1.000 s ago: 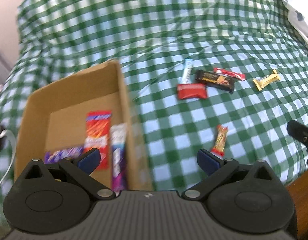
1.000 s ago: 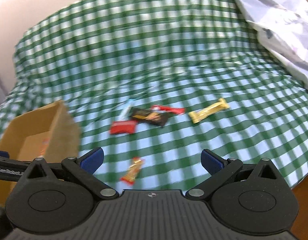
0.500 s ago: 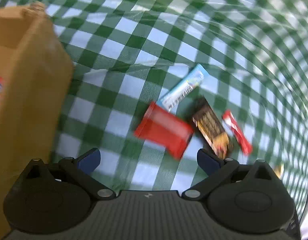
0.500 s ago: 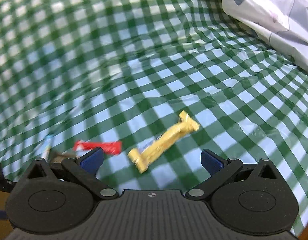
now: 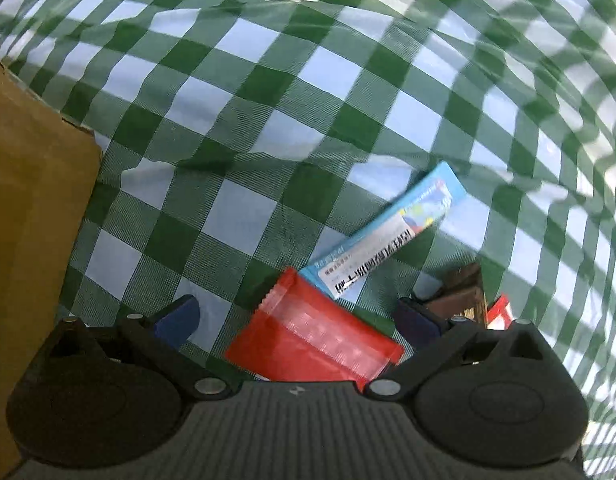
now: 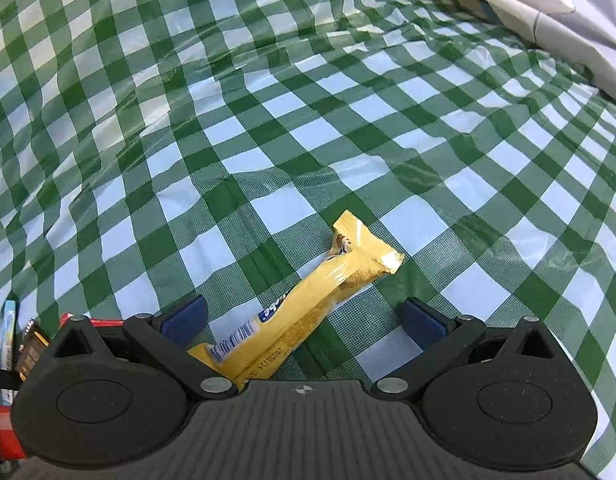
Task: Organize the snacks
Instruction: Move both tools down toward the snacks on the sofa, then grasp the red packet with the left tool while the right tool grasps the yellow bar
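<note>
Underneath everything, one green checked cloth (image 6: 268, 80) is covering the bench. One cardboard box (image 5: 28, 208) is sitting at the left edge of the left view, probably waiting to collect snacks. Both grippers are spreading wide over targets: the left gripper (image 5: 296, 318) is straddling one red packet (image 5: 311, 344), lower centre, with one blue stick (image 5: 391, 236) touching it, while the right gripper (image 6: 302, 318) is straddling one yellow bar (image 6: 308, 304), lower centre.
</note>
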The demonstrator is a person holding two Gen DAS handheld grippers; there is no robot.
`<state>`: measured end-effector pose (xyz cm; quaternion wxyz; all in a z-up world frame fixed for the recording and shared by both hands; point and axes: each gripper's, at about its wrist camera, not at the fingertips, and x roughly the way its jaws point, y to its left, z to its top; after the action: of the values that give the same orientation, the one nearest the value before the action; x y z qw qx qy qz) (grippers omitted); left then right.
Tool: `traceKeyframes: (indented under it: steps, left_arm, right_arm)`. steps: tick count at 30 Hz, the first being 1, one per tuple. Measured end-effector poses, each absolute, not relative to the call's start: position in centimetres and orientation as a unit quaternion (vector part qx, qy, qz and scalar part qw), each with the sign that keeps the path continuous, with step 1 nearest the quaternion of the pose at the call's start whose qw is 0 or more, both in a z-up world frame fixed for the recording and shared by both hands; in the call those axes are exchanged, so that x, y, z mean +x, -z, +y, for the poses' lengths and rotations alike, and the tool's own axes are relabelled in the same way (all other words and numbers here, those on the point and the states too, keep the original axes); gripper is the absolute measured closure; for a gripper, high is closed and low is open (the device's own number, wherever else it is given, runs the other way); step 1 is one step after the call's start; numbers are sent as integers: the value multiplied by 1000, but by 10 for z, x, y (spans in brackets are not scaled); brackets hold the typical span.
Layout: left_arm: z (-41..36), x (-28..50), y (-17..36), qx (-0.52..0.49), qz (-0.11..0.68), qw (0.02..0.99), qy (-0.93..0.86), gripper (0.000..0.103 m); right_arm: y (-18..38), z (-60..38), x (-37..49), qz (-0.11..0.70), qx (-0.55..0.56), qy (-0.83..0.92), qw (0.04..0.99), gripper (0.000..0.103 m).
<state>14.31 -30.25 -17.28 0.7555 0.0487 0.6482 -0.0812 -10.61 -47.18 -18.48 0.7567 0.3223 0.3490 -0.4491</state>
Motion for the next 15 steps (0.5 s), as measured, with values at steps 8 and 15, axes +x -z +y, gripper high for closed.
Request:
traceKeyframes:
  steps: [8,15]
  left_arm:
    - [-310,136,171,62,644,757,86,0]
    - [-333,110,172,120,612,770,136,18]
  right_arm:
    - [185,-467,-103,356,302,450,761,0]
    - [185,-454,-98,383,257,432,775,11]
